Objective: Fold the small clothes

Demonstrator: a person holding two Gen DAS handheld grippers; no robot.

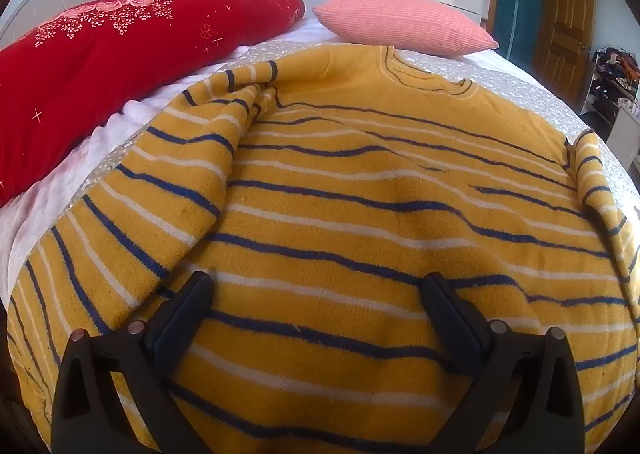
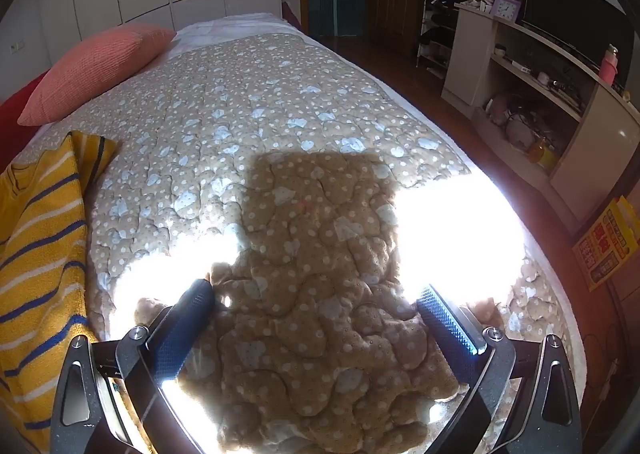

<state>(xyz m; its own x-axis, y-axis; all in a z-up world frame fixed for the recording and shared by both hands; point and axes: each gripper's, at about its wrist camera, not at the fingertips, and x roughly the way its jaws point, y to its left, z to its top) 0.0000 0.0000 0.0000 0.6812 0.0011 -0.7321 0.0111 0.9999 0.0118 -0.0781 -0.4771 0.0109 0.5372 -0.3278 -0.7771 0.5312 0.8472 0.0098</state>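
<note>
A yellow sweater (image 1: 360,213) with blue and white stripes lies flat on the bed, collar at the far end. Its left sleeve (image 1: 168,189) is folded in over the body. My left gripper (image 1: 316,286) is open and empty, just above the sweater's lower middle. In the right wrist view the sweater's right edge (image 2: 40,238) shows at the far left. My right gripper (image 2: 316,294) is open and empty over the bare quilt, to the right of the sweater.
The bed has a beige quilt (image 2: 256,101) with pale hearts. A red pillow (image 1: 104,65) and a pink cushion (image 1: 400,21) lie at the head. A shelf unit (image 2: 532,93) and a wooden floor run along the bed's right side.
</note>
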